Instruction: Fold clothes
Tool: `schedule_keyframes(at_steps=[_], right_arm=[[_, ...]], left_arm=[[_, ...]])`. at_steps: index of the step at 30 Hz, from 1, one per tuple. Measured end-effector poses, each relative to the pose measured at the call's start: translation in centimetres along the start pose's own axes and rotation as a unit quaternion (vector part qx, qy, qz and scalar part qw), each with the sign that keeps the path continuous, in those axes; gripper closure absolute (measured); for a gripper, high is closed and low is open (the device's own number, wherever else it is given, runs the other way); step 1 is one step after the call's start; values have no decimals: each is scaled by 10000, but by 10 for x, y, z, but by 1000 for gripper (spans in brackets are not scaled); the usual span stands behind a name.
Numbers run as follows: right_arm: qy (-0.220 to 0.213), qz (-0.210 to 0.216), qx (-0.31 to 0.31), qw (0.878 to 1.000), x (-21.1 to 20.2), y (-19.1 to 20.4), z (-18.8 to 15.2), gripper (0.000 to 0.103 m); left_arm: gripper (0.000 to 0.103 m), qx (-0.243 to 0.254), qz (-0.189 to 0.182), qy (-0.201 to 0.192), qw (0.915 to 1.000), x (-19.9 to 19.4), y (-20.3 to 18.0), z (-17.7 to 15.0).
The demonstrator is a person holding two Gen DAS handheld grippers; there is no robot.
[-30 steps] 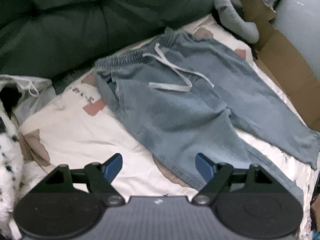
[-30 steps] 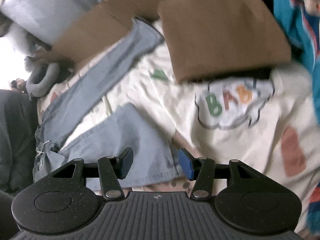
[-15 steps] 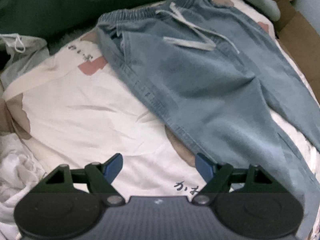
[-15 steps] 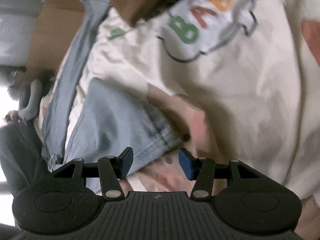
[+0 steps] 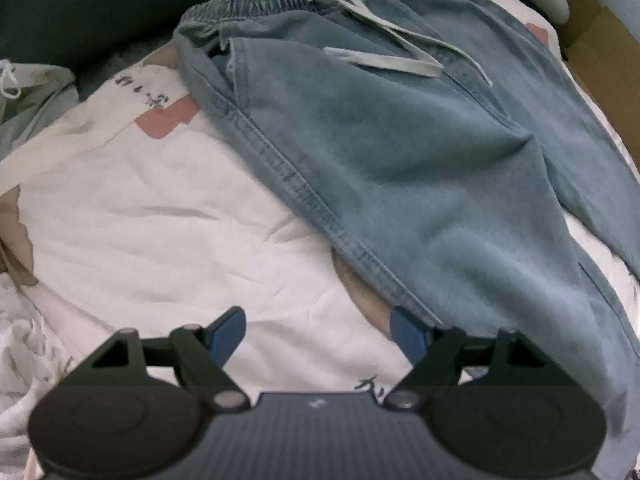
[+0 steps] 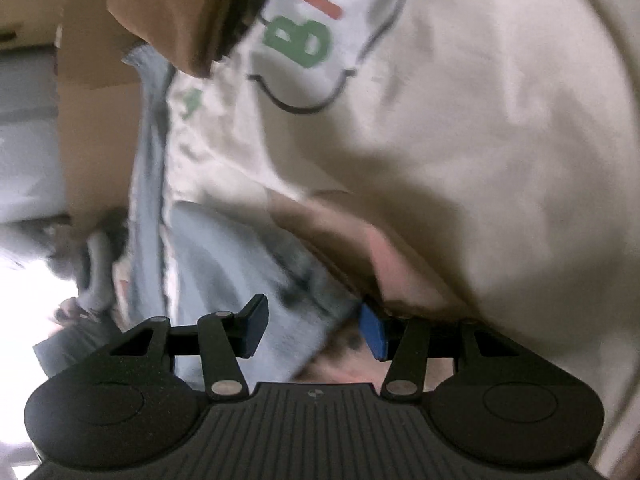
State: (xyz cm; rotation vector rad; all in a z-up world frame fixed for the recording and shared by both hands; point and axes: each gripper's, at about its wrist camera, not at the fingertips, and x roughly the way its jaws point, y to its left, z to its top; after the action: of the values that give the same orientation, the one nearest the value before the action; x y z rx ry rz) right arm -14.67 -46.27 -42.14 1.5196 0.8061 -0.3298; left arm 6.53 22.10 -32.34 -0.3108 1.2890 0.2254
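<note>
Light blue denim trousers (image 5: pixel 400 152) with a white drawstring (image 5: pixel 384 60) lie flat on a cream printed bedsheet (image 5: pixel 160 216), waistband at the top. My left gripper (image 5: pixel 318 334) is open and empty, low over the sheet, its right finger at the outer side seam of the near leg. In the right wrist view the trousers' near leg hem (image 6: pixel 248 264) lies between the fingers of my right gripper (image 6: pixel 312 330), which is open, close above the cloth. The other leg (image 6: pixel 150 152) stretches away at the left.
A dark green sofa cushion (image 5: pixel 80 0) sits behind the waistband. Brown cardboard (image 5: pixel 600 52) lies along the right edge and also shows in the right wrist view (image 6: pixel 92 100). A cloud "BABY" print (image 6: pixel 316 36) marks the sheet. White crumpled cloth (image 5: pixel 24 340) lies at the left.
Both grippers have come down closer to the bed. The left moved toward the near leg's side seam. The right swung over the leg hem, which now sits between its open fingers.
</note>
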Motion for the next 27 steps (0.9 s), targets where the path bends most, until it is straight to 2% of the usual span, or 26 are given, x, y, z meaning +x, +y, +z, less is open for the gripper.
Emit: schedule_keyframes(at_steps=[3, 7, 11, 17, 20, 23, 27], right_arm=[[-53, 330, -57, 9994, -5, 12, 4, 51], [-24, 971, -69, 9952, -10, 21, 7, 54], [119, 1183, -181, 9927, -4, 30, 10, 54], [555, 620, -766, 9936, 17, 50, 12, 56], [700, 75, -1138, 9910, 22, 59, 10, 82], [682, -351, -1509, 9856, 18, 68, 7, 88], [501, -542, -1757, 9817, -4, 87, 3, 94]], left_arm=[[22, -51, -49, -27, 10000, -1, 1, 3], [22, -233, -144, -47, 9996, -1, 2, 5], [22, -491, -307, -54, 9983, 1, 7, 6], [25, -1029, -539, -141, 9931, 9, 17, 9], [34, -1228, -635, -175, 9902, 15, 20, 11], [42, -1474, -768, -243, 9858, 22, 26, 14], [42, -1766, -973, -390, 9787, 29, 33, 21]])
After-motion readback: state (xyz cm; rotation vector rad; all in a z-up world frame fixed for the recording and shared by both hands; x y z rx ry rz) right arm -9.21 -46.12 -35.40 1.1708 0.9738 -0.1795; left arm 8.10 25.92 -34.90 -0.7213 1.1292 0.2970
